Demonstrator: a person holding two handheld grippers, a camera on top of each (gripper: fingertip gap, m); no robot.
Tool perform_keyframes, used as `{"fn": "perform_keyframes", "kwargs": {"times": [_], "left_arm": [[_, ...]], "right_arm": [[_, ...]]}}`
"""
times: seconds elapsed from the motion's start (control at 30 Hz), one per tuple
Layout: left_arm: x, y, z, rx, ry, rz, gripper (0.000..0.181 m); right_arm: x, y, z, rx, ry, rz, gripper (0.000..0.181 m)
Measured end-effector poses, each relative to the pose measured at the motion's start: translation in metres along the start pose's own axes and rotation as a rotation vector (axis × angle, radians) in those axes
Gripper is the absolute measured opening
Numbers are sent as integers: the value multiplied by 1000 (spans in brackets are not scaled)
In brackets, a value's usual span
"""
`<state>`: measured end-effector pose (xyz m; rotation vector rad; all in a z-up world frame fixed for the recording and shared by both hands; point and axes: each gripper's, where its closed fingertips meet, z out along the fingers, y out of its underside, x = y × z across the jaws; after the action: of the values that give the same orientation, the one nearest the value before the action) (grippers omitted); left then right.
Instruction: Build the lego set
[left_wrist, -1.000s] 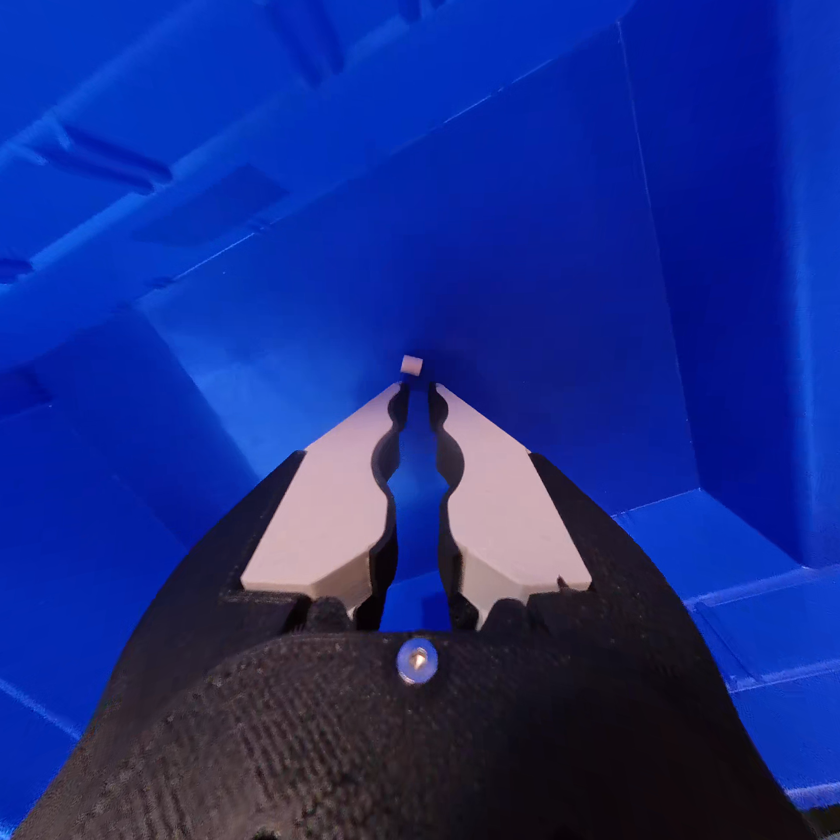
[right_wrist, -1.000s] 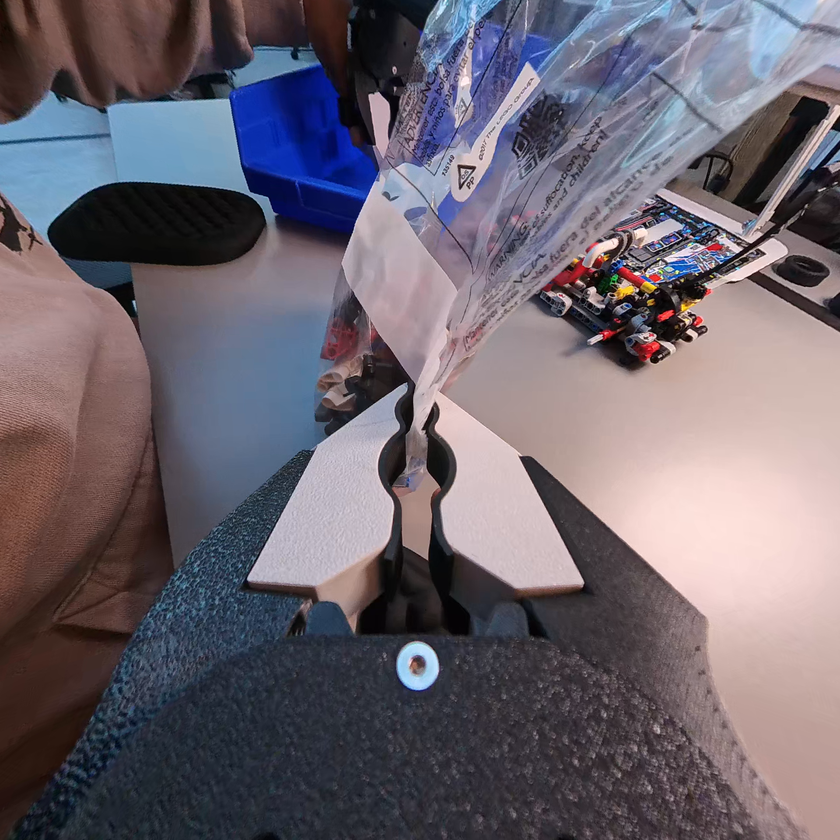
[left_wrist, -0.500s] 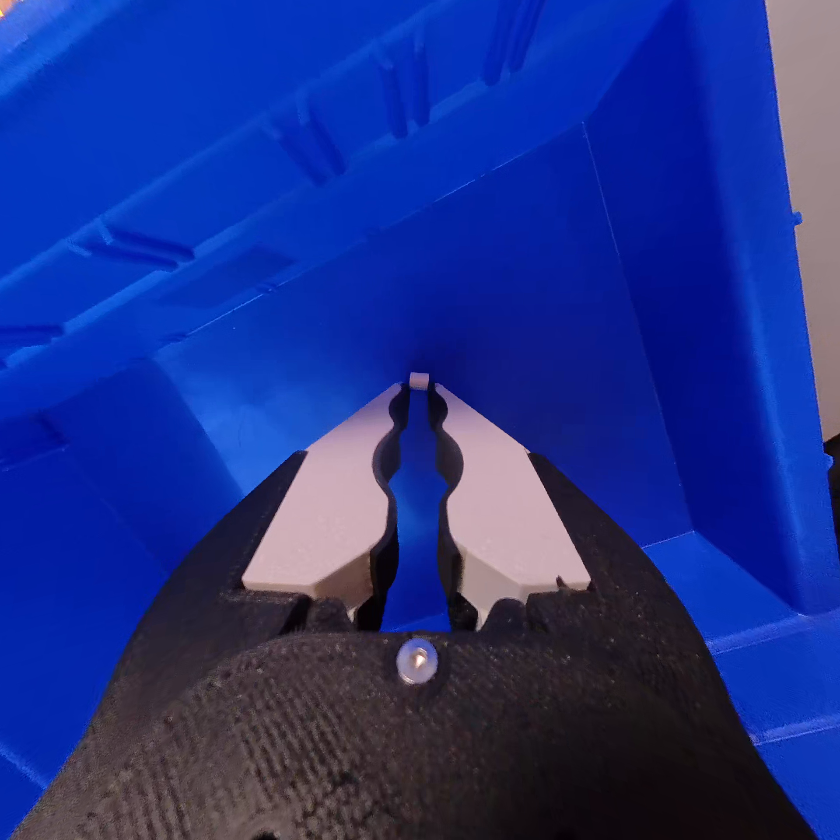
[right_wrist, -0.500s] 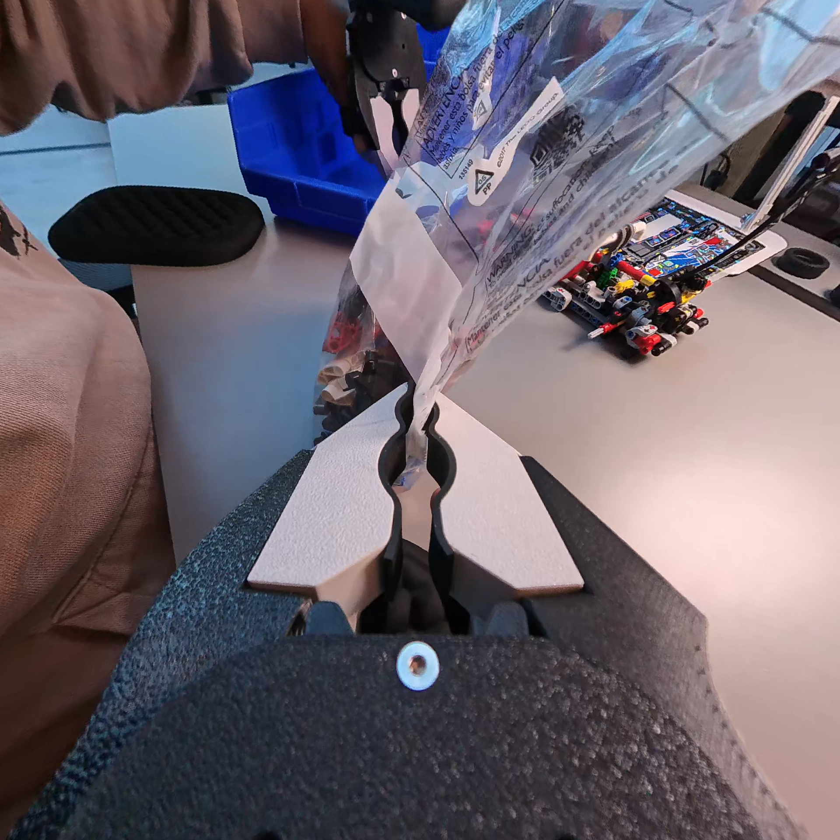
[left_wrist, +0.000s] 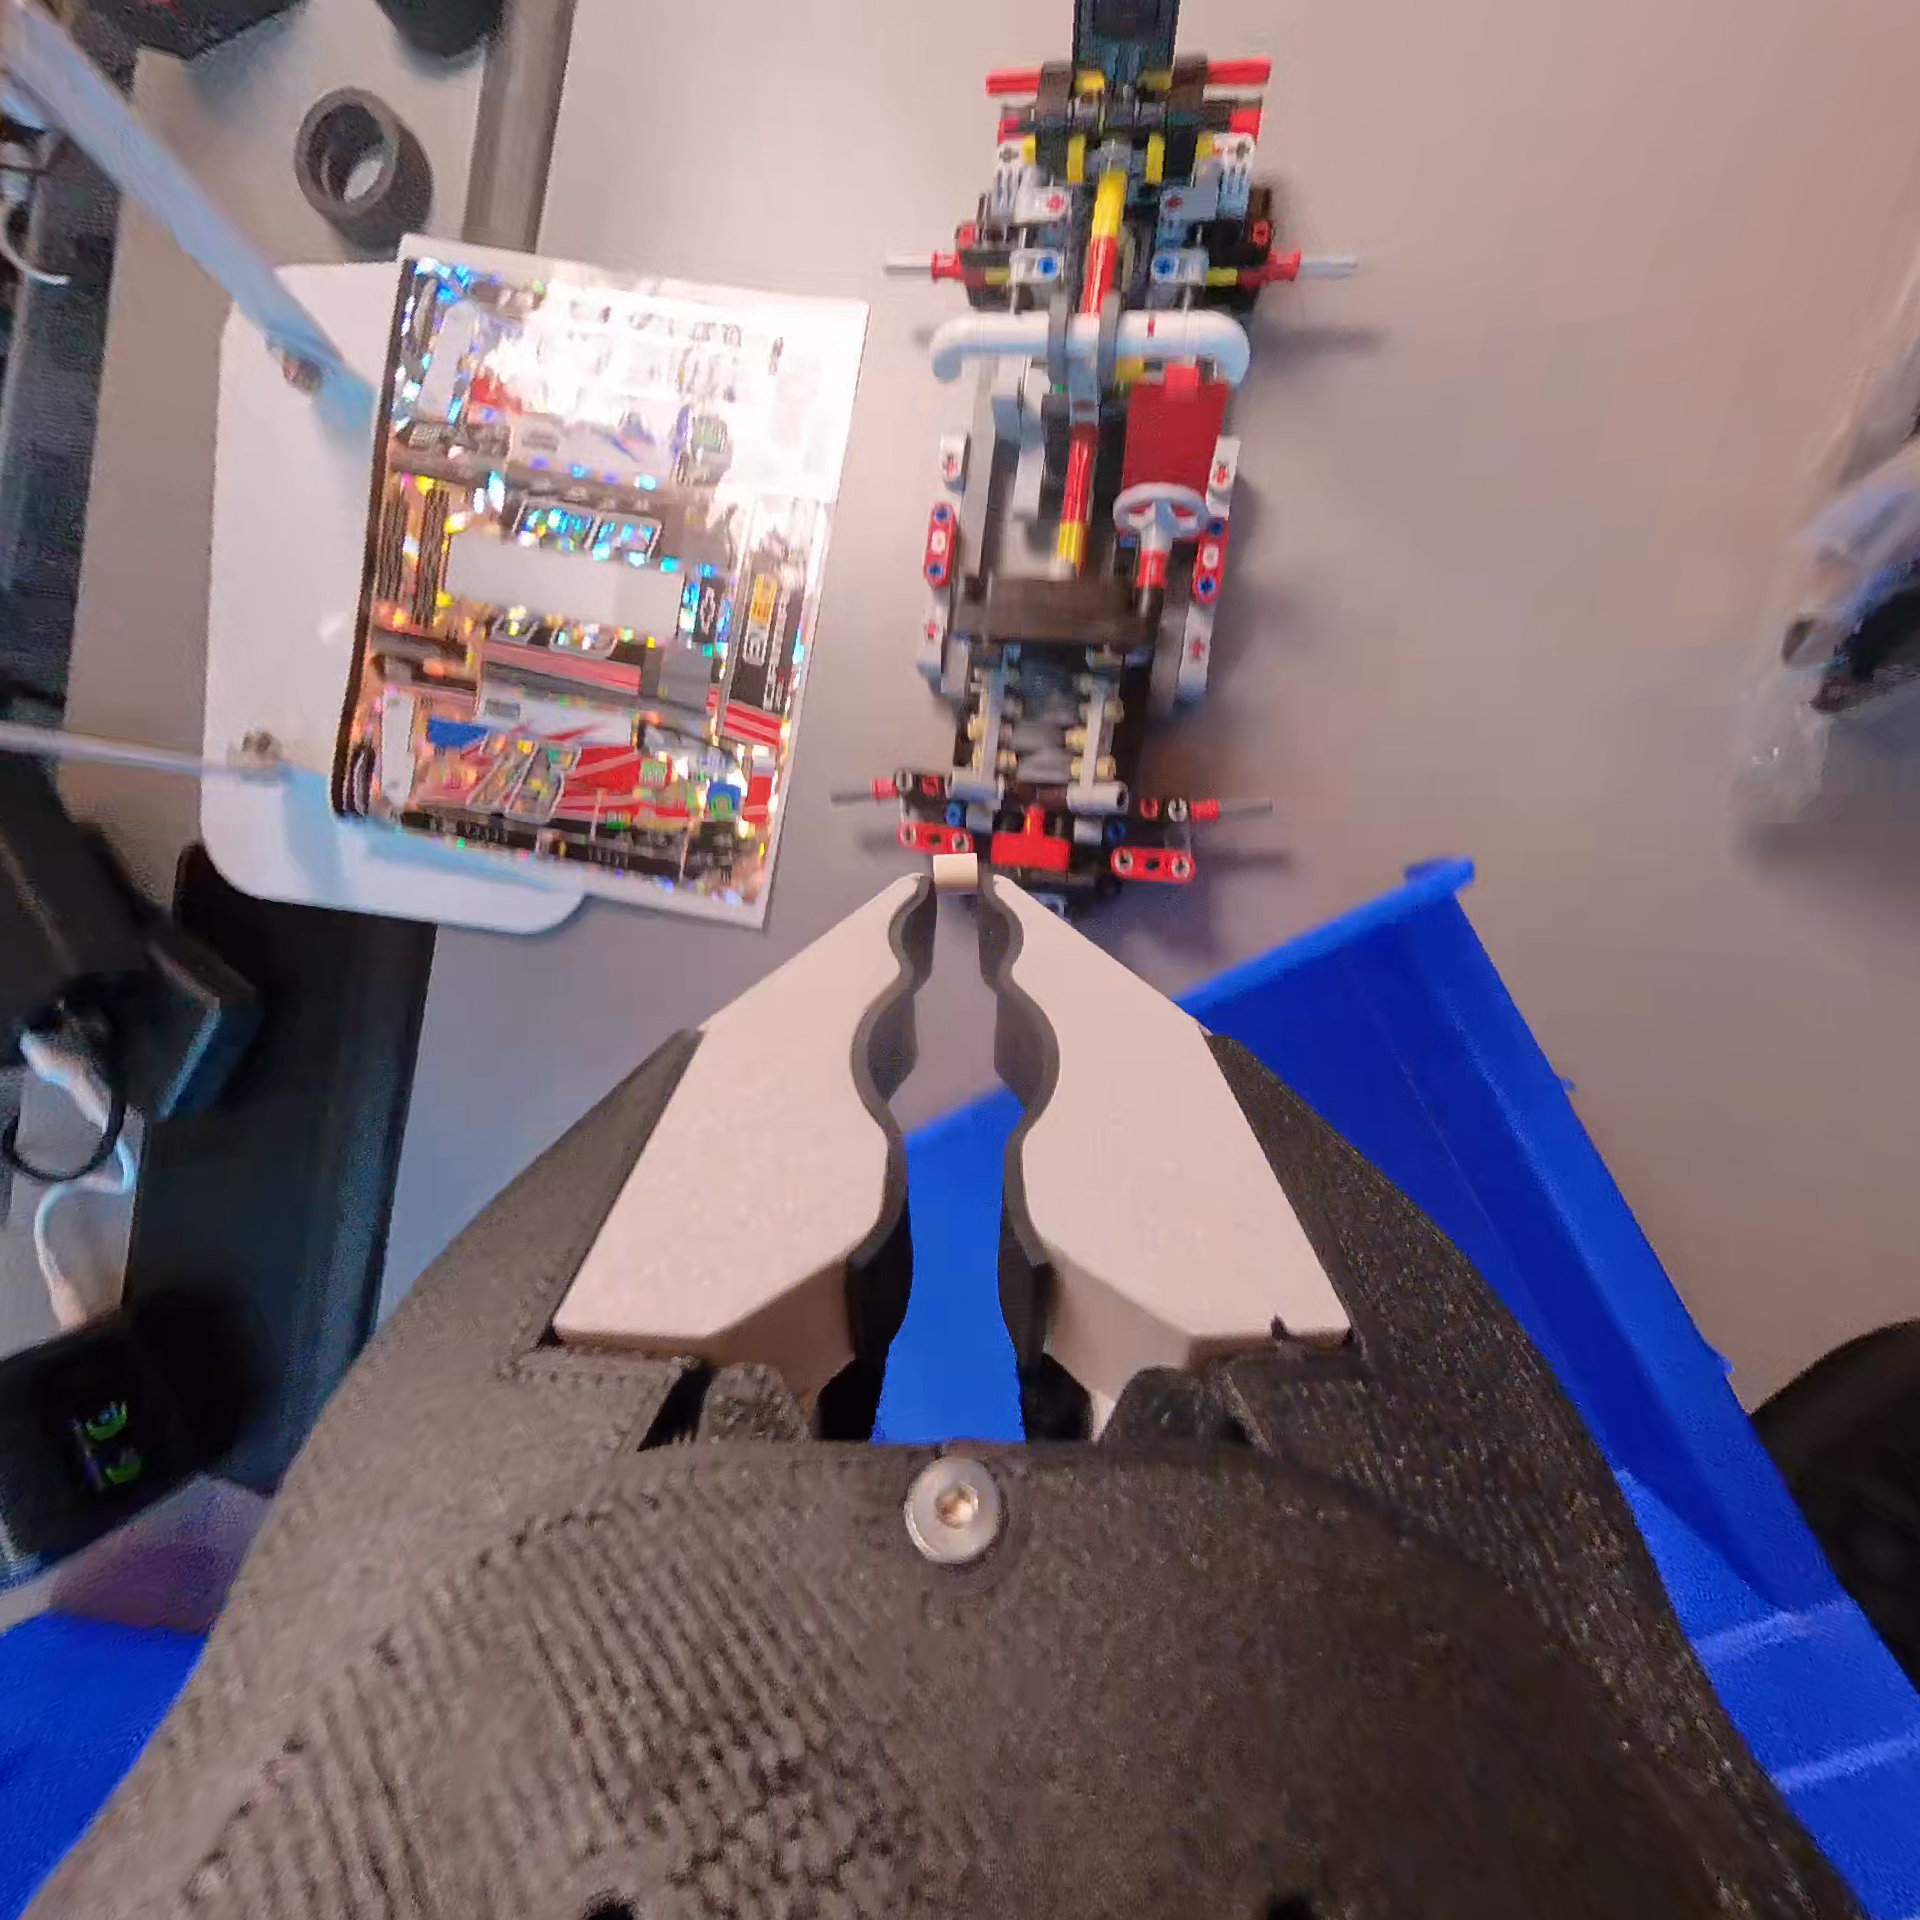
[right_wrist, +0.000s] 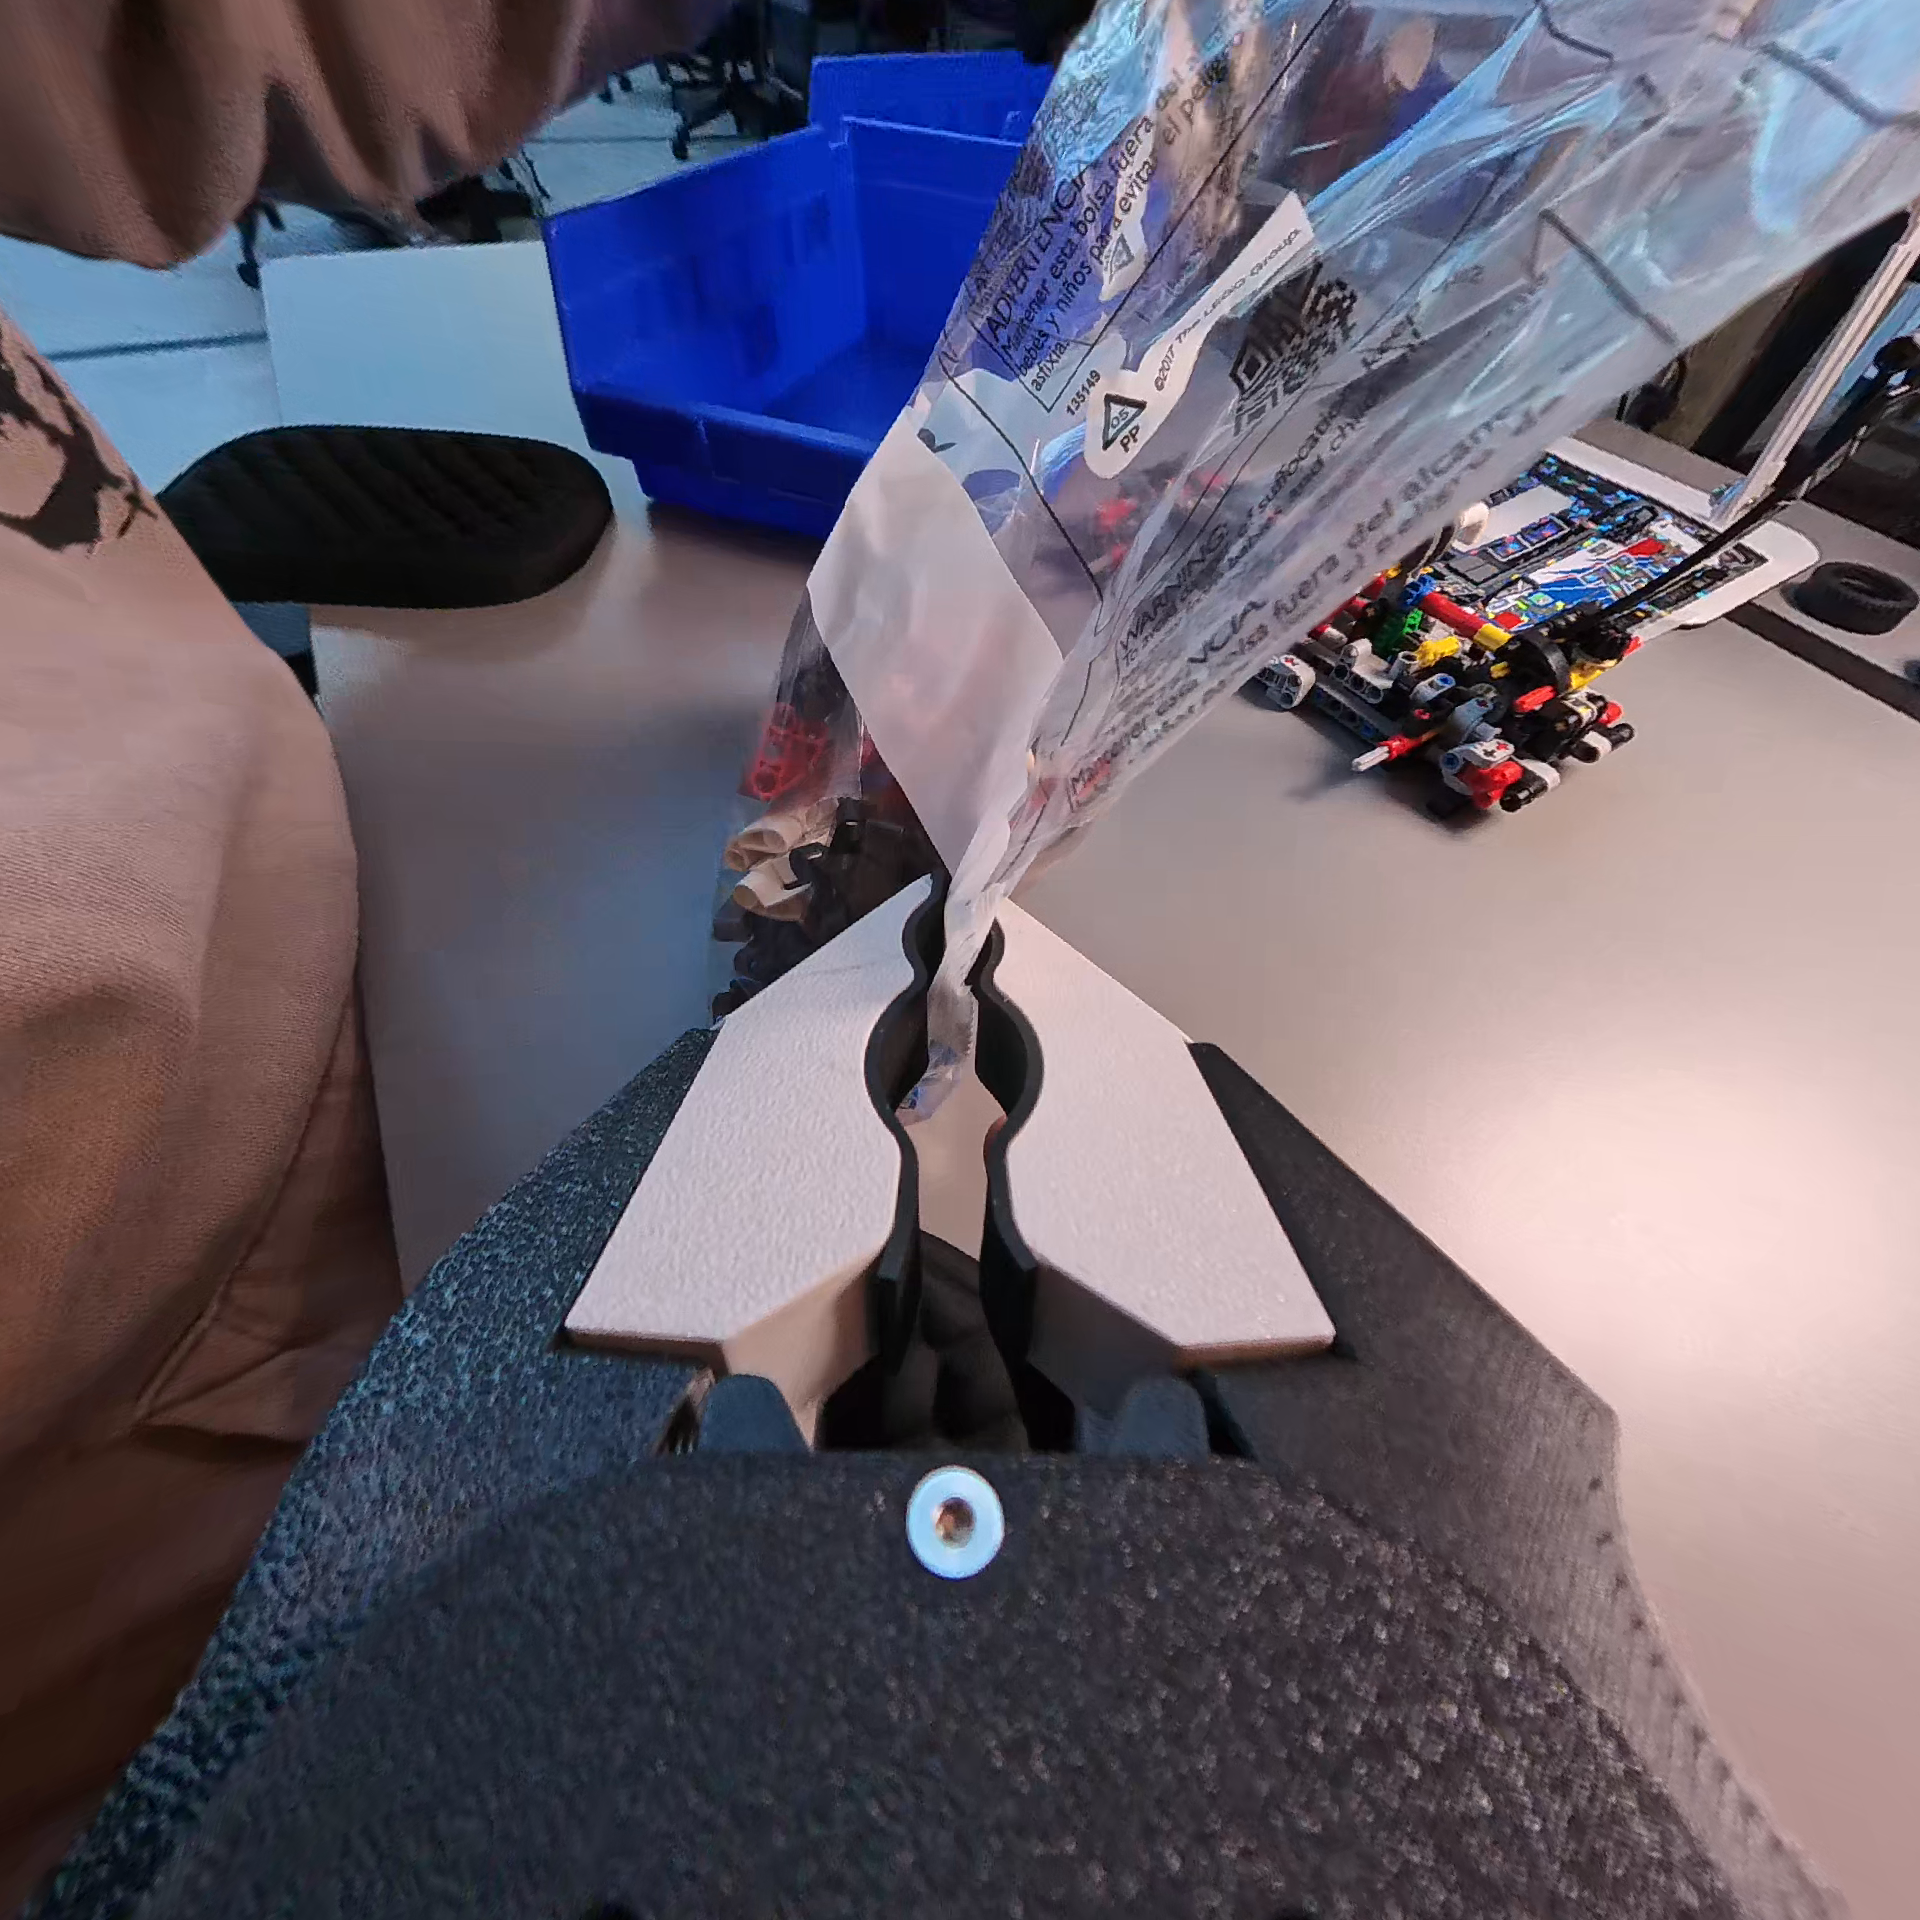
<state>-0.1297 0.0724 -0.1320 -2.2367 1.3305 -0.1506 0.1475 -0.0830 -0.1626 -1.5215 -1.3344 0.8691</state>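
My left gripper (left_wrist: 956, 885) is shut on a small white lego piece (left_wrist: 955, 871) held at its tips, above the rim of the blue bin (left_wrist: 1455, 1091). Beyond it lies the half-built lego car chassis (left_wrist: 1081, 499), red, grey, black and yellow, on the grey table. My right gripper (right_wrist: 961, 914) is shut on a corner of a clear plastic parts bag (right_wrist: 1299, 343) and holds it up over the table. Loose red, black and tan pieces (right_wrist: 800, 831) hang in the bag's lower end. The chassis (right_wrist: 1455, 686) also shows at the right in the right wrist view.
A shiny sticker sheet (left_wrist: 592, 561) lies on a white board left of the chassis. A black tyre (left_wrist: 358, 171) sits at the far left. The blue bin (right_wrist: 769, 343) stands at the table's back. A black pad (right_wrist: 384, 514) and a person's brown sleeve (right_wrist: 156, 831) are on the left. The gap from one gripper's tips to the other's is roughly 35 cm.
My left gripper closed on the small white piece inside the blue bin and has lifted it out, now facing the chassis. My right gripper still holds the bag, little moved.
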Motion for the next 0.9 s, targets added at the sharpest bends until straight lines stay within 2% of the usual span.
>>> {"fn": "perform_keyframes", "kwargs": {"times": [0.13,0.2,0.37,0.47,0.63,0.77,0.9], "left_arm": [[-24,-63,46,30,73,14,6],[-40,-86,76,25,68,31,6],[-58,-113,157,-67,99,60,6],[-58,-122,187,-90,130,71,6],[-57,-122,210,-121,155,78,6],[-55,-122,210,-114,163,71,6],[-56,-121,204,-98,161,53,16]], "right_arm": [[-1,0,0,4,4,2,0],[-1,0,0,11,5,9,0],[0,0,0,12,3,17,0],[0,1,0,14,0,18,0],[-1,1,-1,17,-6,20,0],[-1,1,-1,16,-7,19,0],[0,1,0,13,-4,17,0]]}}
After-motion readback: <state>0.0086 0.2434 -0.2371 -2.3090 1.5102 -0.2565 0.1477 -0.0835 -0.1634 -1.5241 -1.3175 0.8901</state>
